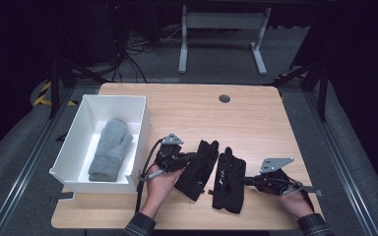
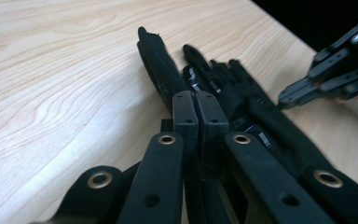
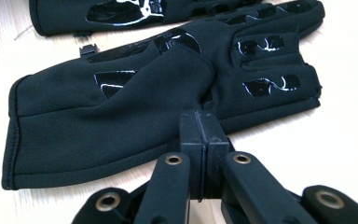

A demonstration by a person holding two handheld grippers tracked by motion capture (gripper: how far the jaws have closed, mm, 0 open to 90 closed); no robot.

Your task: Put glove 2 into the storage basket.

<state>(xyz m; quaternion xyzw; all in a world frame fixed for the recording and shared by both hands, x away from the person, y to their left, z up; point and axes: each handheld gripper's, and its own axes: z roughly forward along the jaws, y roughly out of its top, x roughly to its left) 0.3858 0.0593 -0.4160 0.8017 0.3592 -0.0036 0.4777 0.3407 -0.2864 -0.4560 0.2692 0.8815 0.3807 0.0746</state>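
Left gripper [image 1: 189, 158] clamped on left glove [image 1: 198, 169], right gripper [image 1: 243, 180] pinching right glove [image 1: 229, 179]; grey mitten [image 1: 110, 149] in box [image 1: 143, 129] at nine o'clock on tabletop [image 1: 226, 123].

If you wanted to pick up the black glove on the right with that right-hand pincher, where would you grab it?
Probably the cuff edge of the right black glove. It lies flat, fingers pointing away from the person, so the open cuff nearest the right gripper offers a thin hem; come in low from the person's side.
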